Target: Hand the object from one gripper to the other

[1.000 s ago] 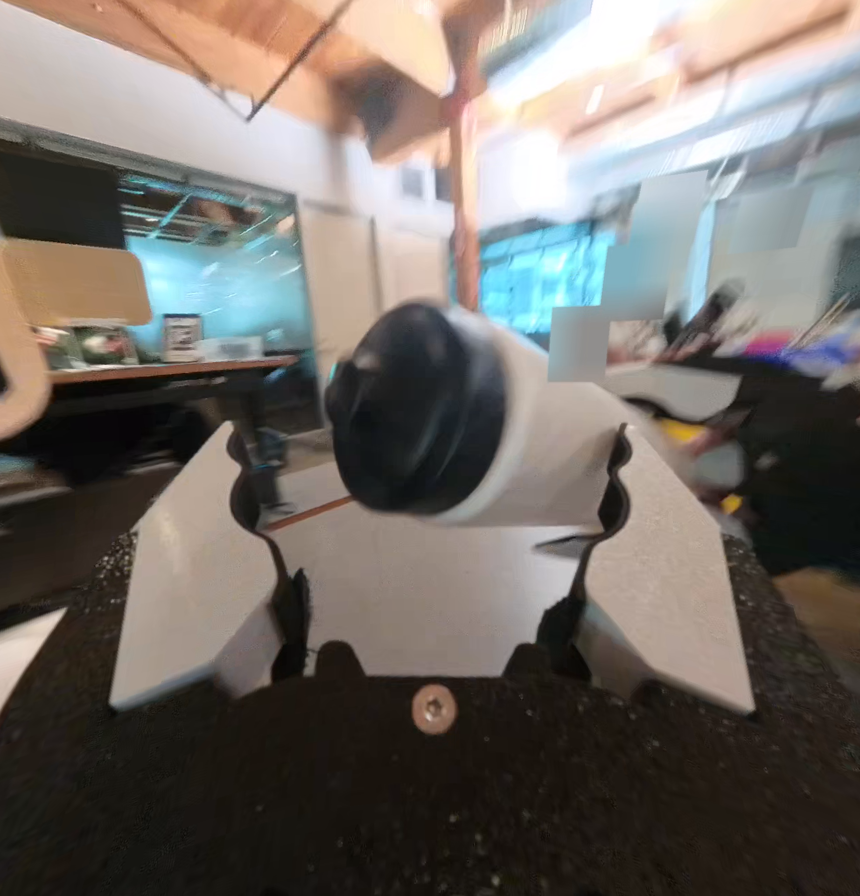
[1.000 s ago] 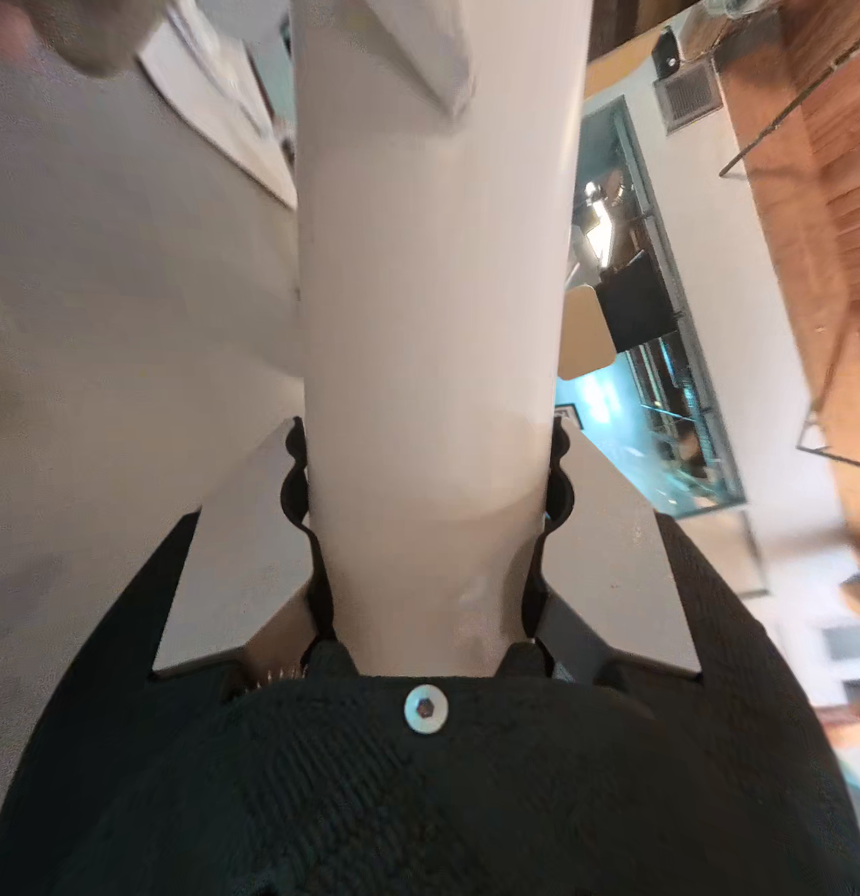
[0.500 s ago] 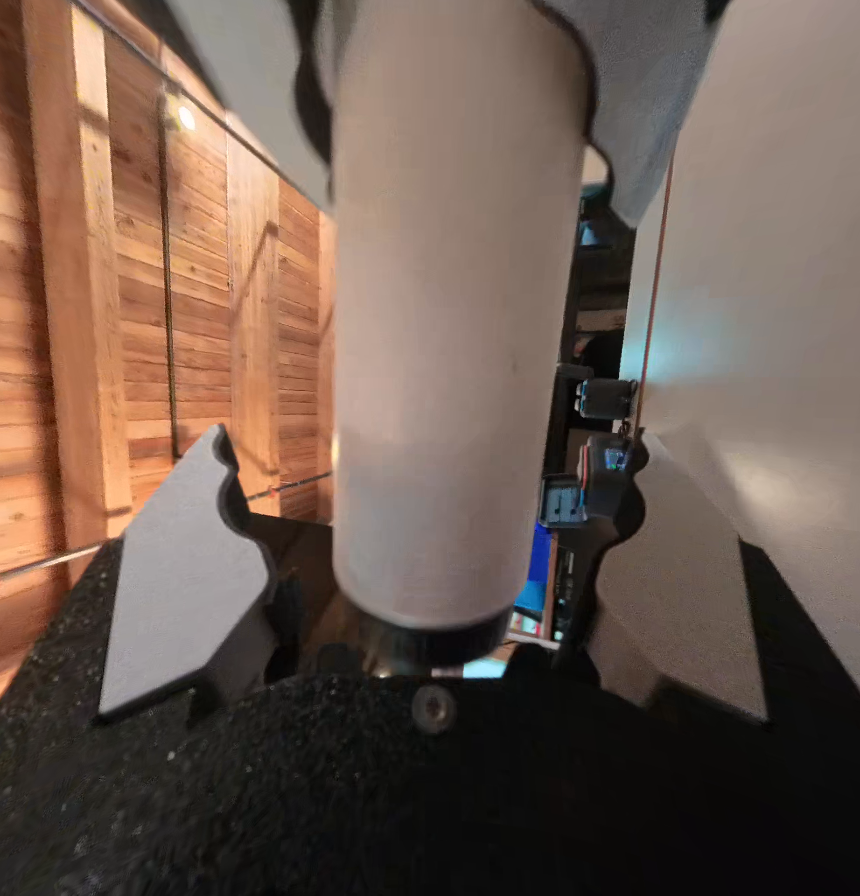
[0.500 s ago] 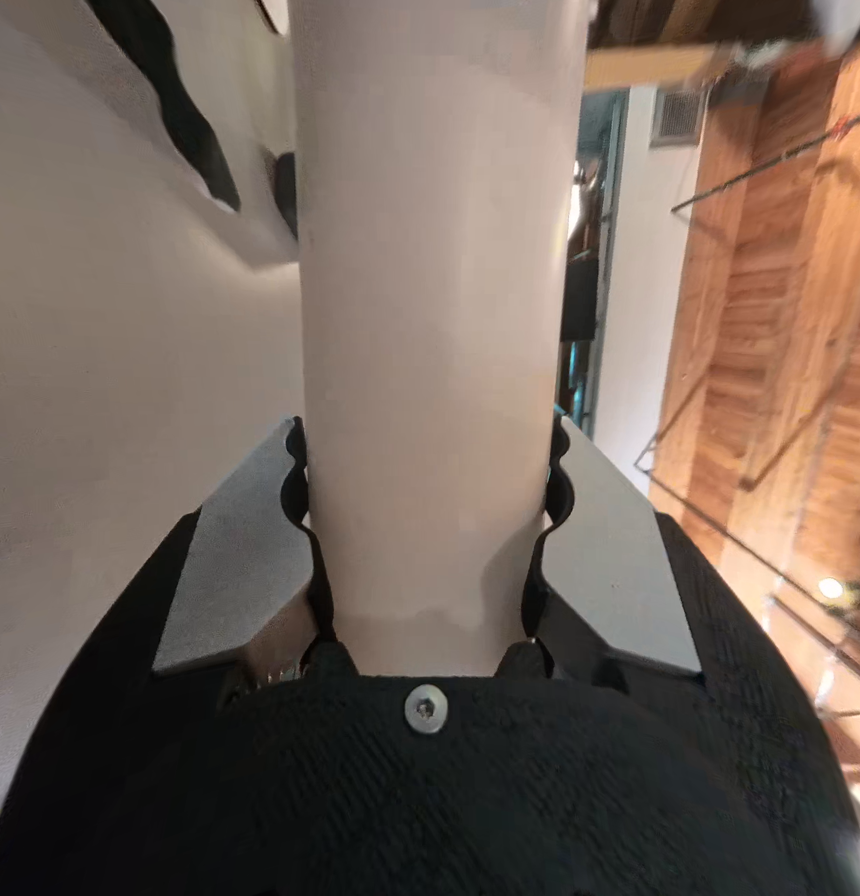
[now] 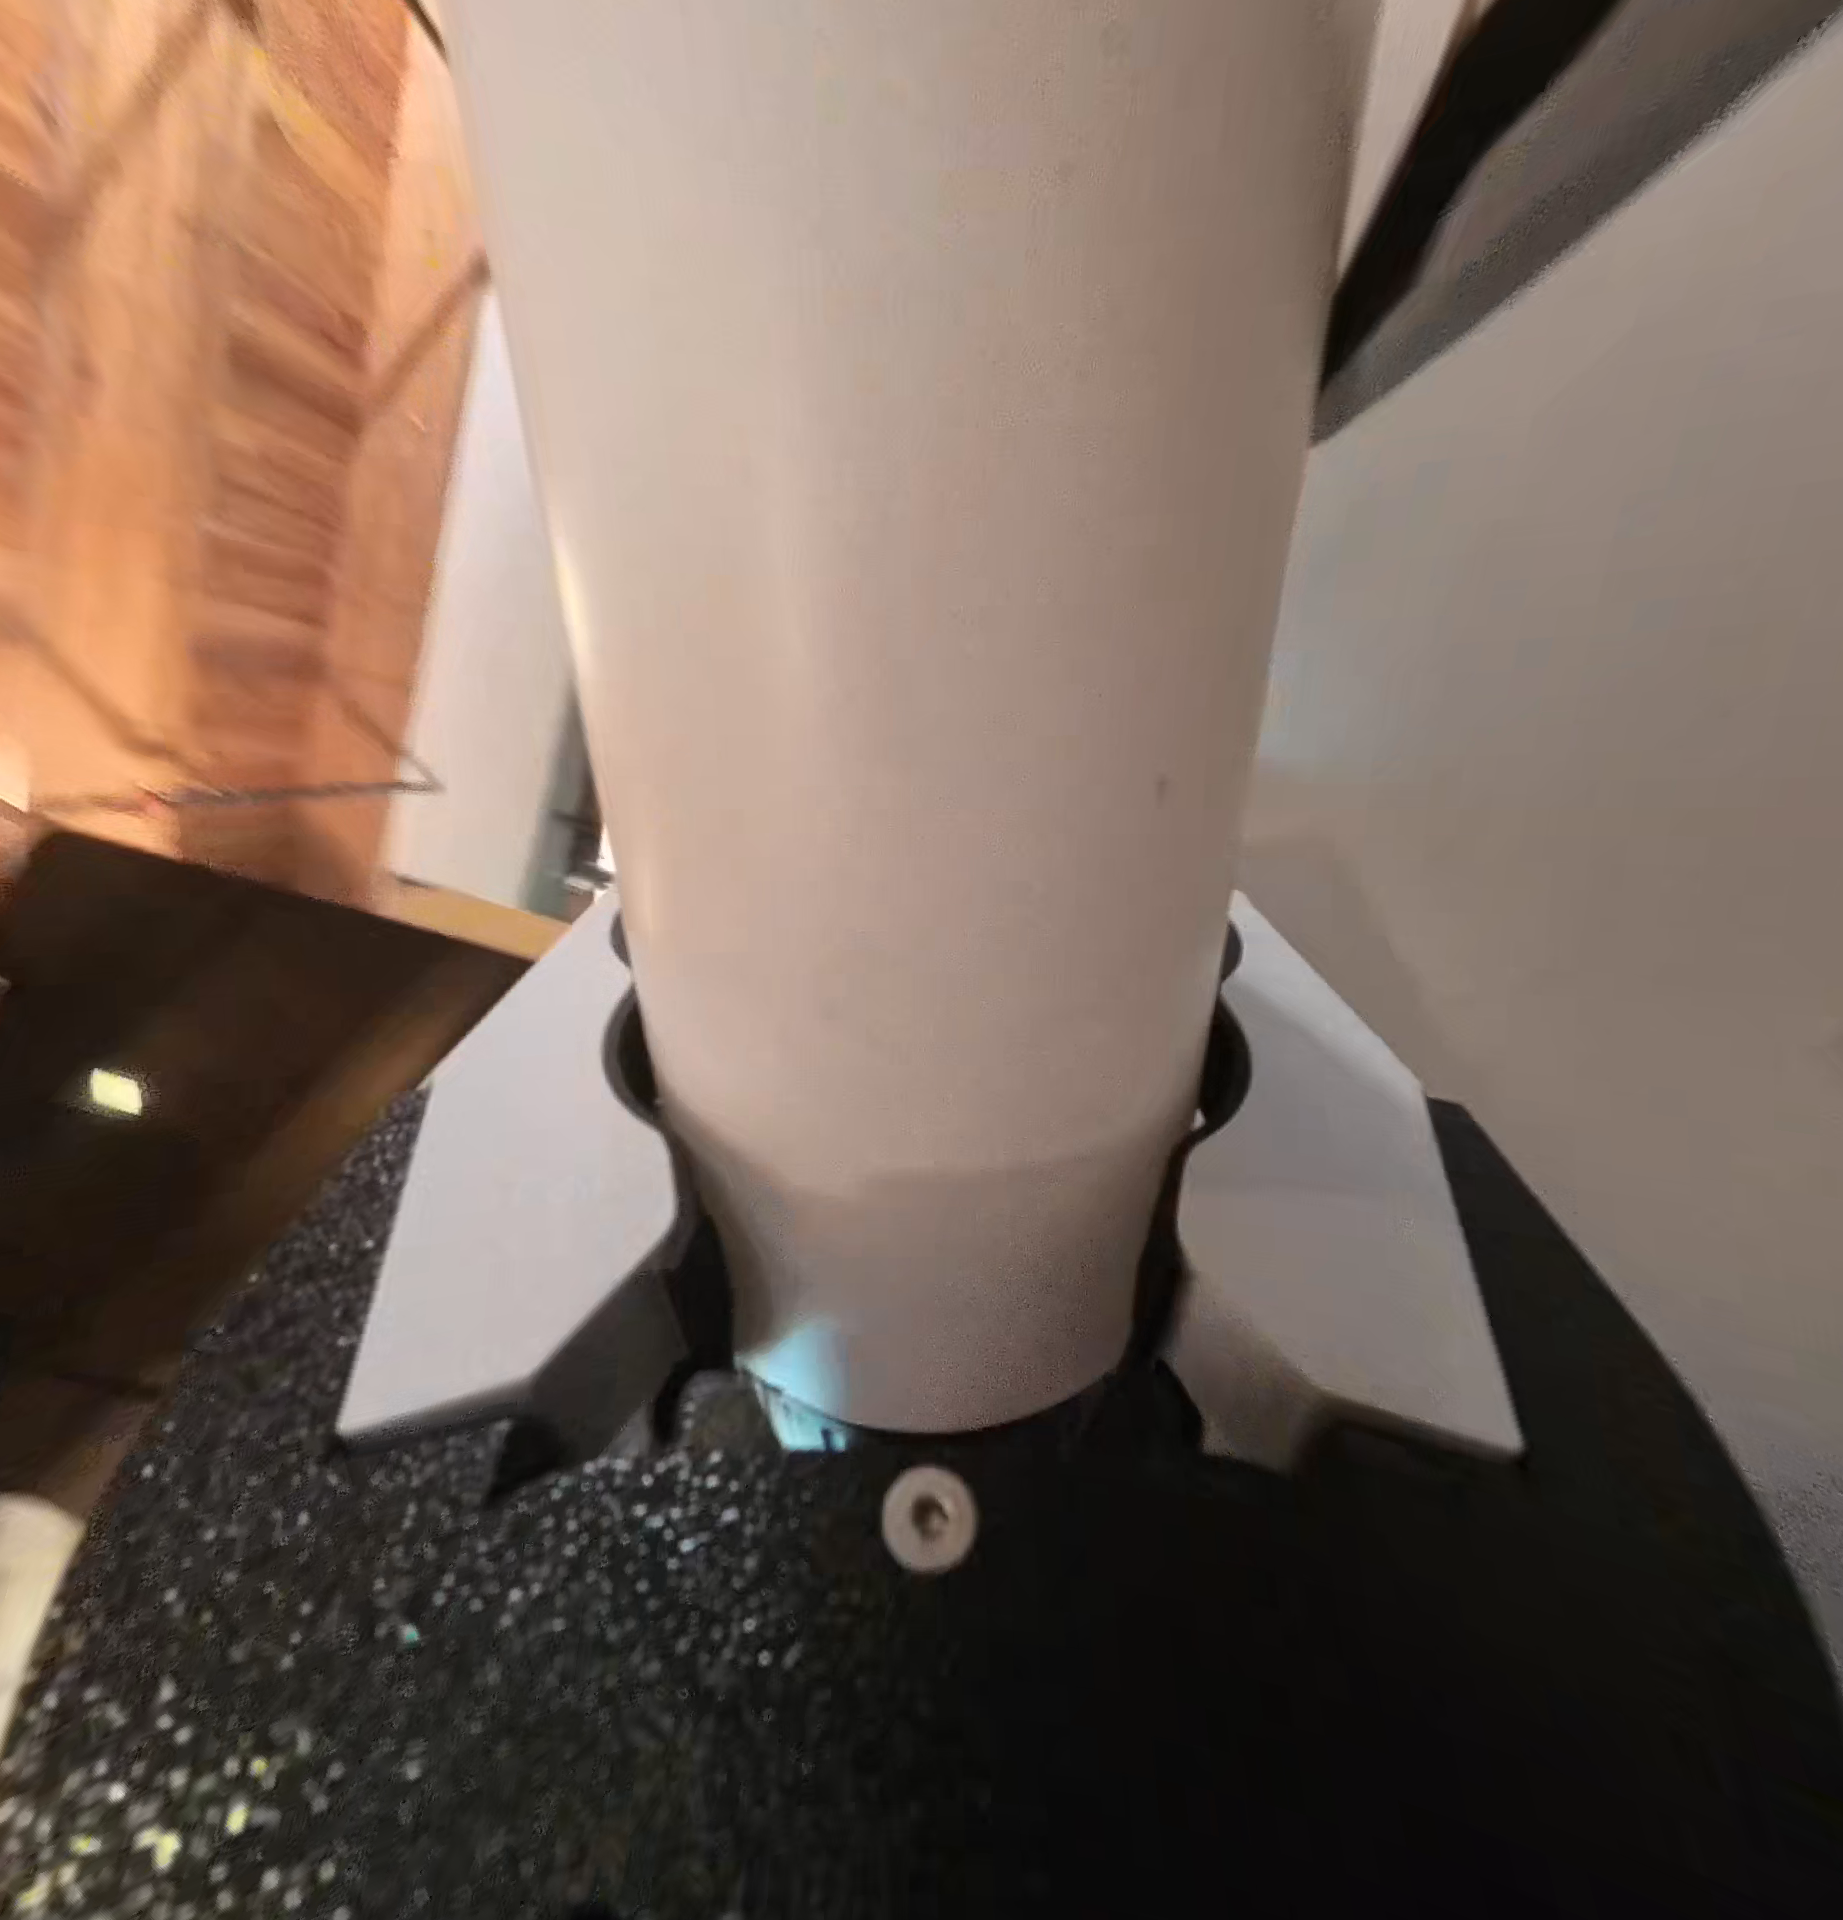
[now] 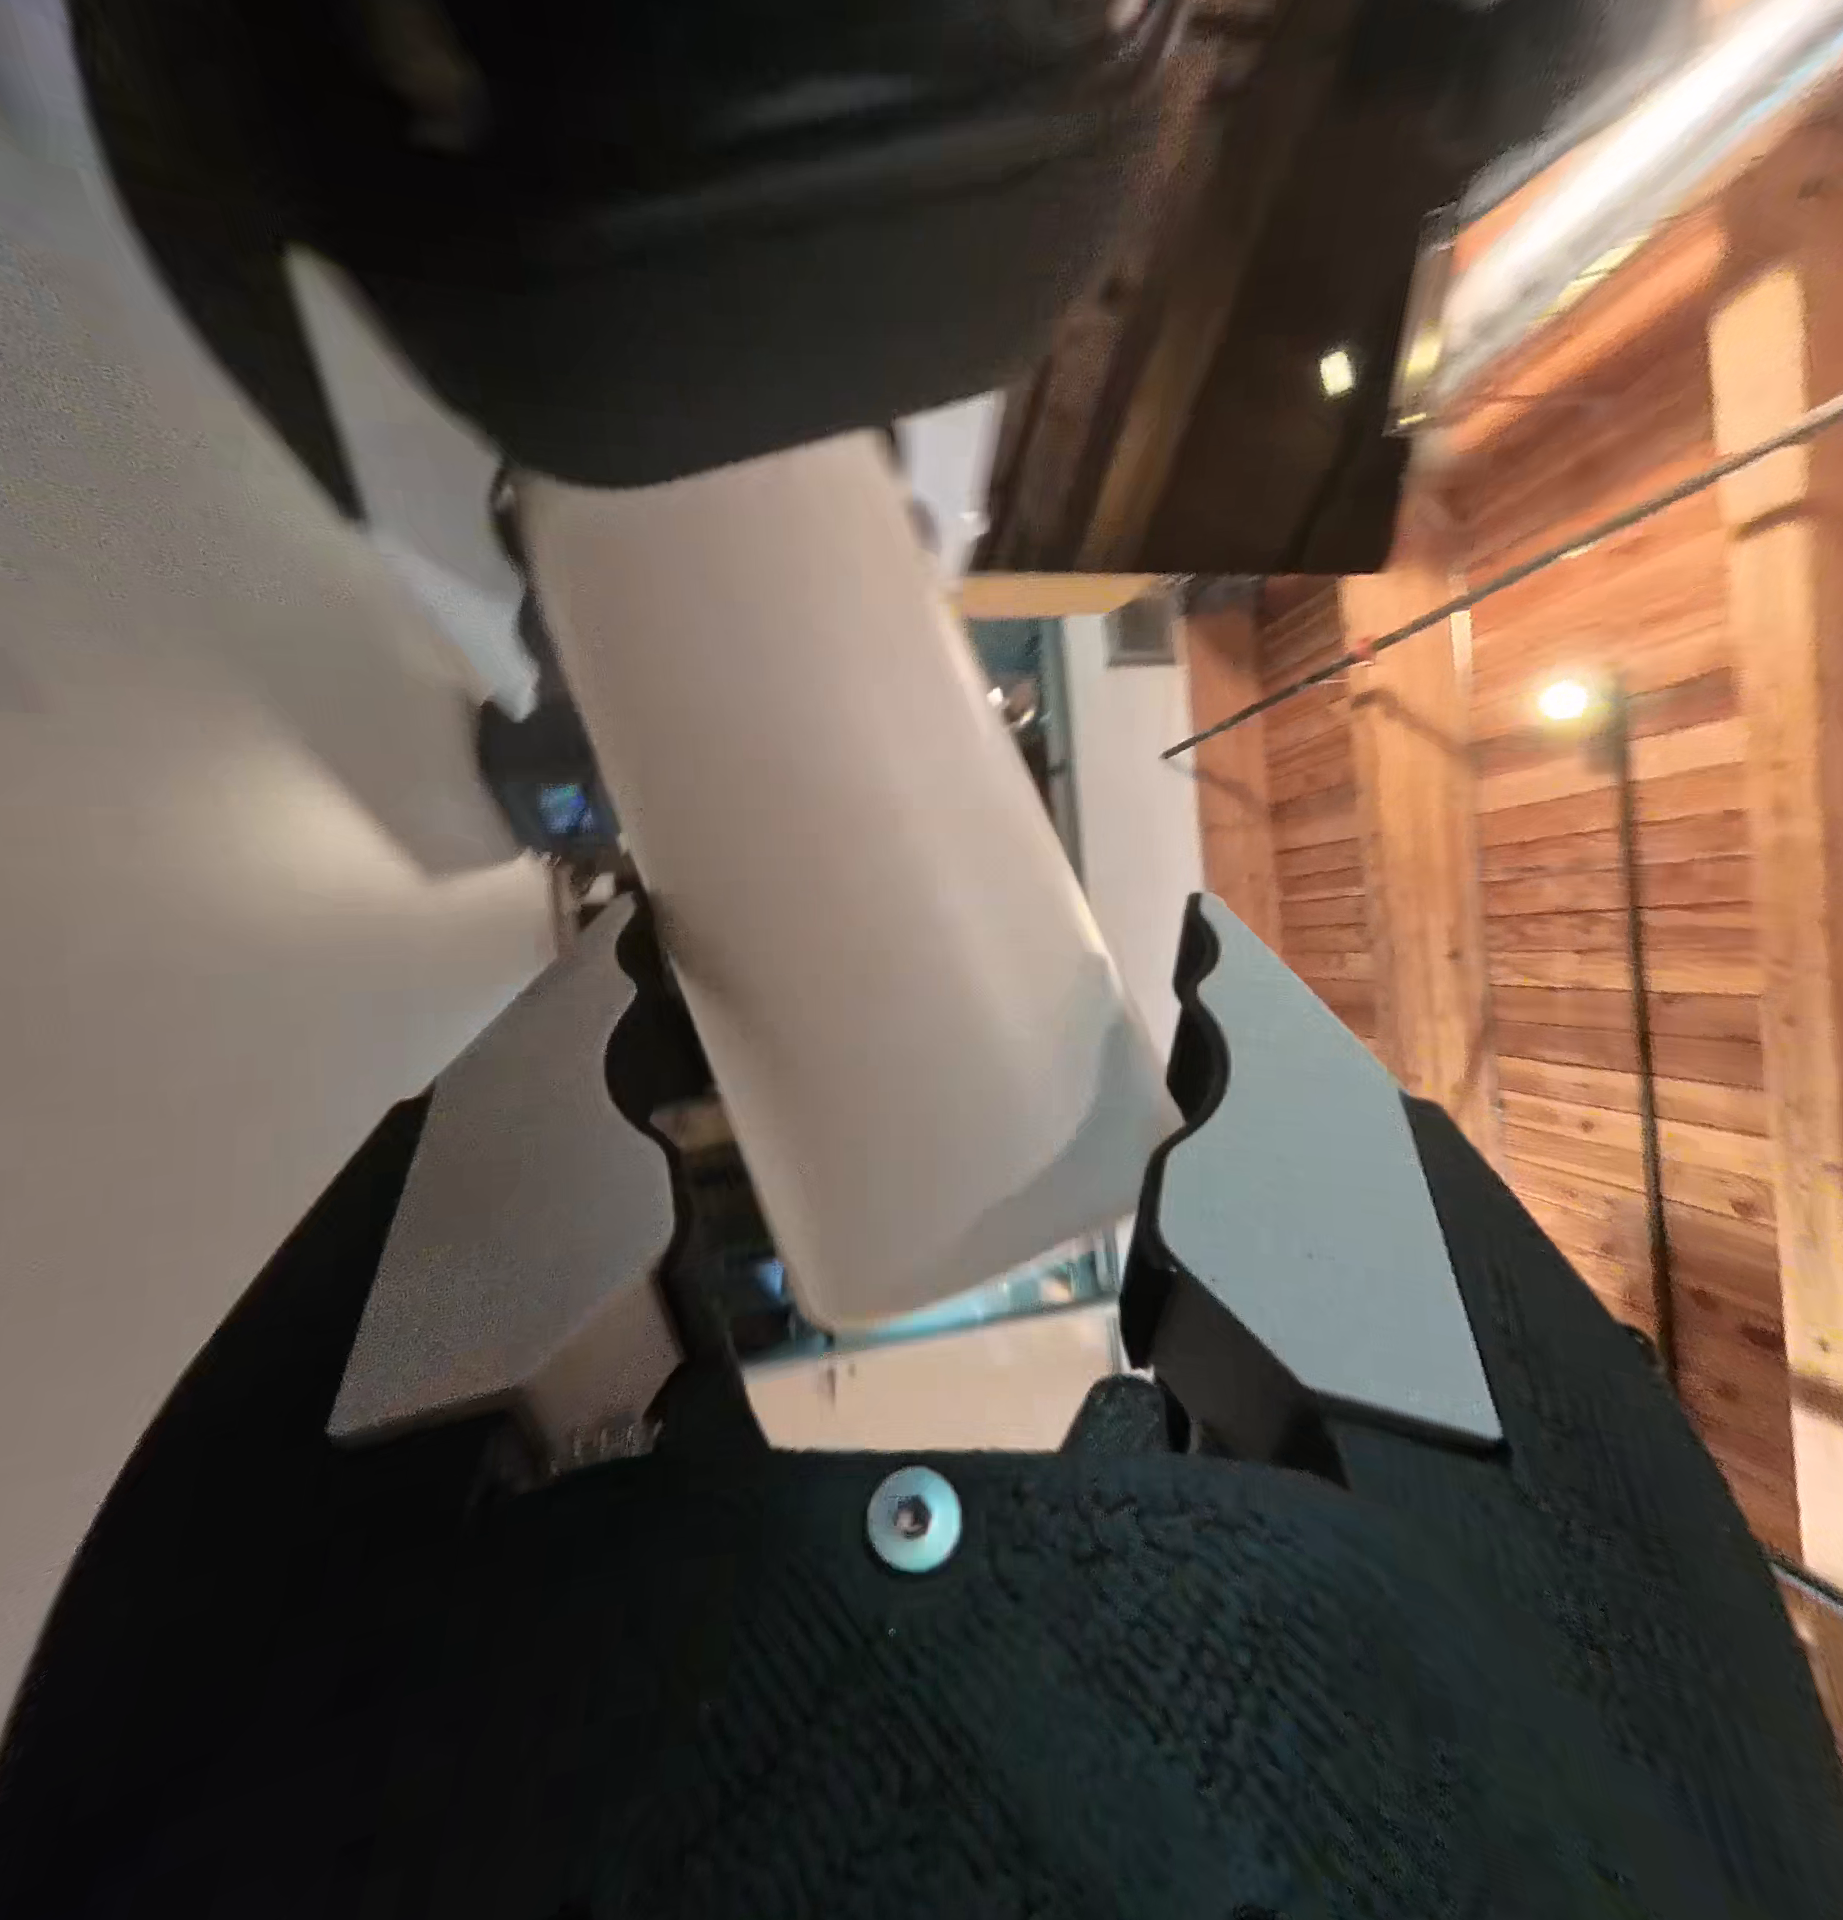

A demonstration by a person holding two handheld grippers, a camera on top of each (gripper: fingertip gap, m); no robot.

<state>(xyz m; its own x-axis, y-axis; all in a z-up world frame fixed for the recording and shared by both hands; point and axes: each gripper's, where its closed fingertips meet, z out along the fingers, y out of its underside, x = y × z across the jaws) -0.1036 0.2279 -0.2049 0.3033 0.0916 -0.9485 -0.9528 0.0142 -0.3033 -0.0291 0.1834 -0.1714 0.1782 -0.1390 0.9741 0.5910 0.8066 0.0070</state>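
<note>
A white cylindrical bottle point(image 5: 896, 571) fills the middle of the left wrist view. My left gripper point(image 5: 922, 925) is shut on its lower end, both fingers pressed against its sides. In the right wrist view the bottle point(image 6: 844, 935) hangs tilted between the fingers of my right gripper point(image 6: 912, 909), which is open: there is a gap on the left side, and the bottle's end lies near the right finger point(image 6: 1301, 1174). The left gripper's black body point(image 6: 688, 260) shows at the top of that view, holding the bottle's far end. A finger of the right gripper point(image 5: 1519, 208) shows at the upper right of the left wrist view.
A wooden slatted wall point(image 6: 1582, 935) with thin metal rods and a lamp point(image 6: 1561, 698) is on the right of the right wrist view, and blurred on the left of the left wrist view point(image 5: 169, 416). A large white surface point(image 6: 169, 831) lies beside the grippers. A dark wooden beam point(image 5: 169, 1091) is at lower left.
My left gripper closed on the bottle's end. My right gripper, which was shut on the bottle, opened, and the bottle now sits tilted and loose between its fingers.
</note>
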